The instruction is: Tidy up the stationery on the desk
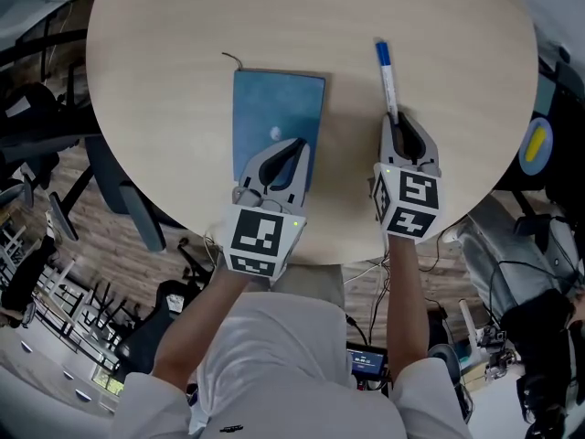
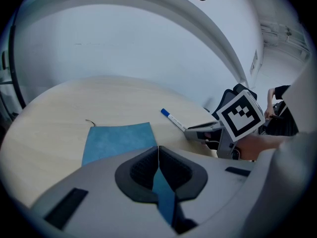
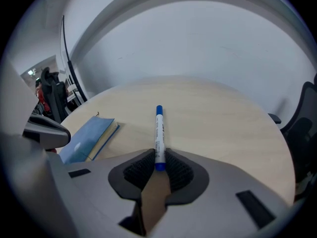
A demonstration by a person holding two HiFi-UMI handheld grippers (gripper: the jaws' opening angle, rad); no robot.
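Right gripper (image 3: 158, 153) clasps one marker (image 3: 158, 133), left gripper (image 2: 158, 148) over one notebook (image 2: 119, 140)

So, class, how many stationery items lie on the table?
2: a blue notebook beneath the left gripper, and a marker right of it, its near end clamped by the right gripper.

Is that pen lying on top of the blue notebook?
No, the pen lies on the bare table, beside the blue notebook and not touching it.
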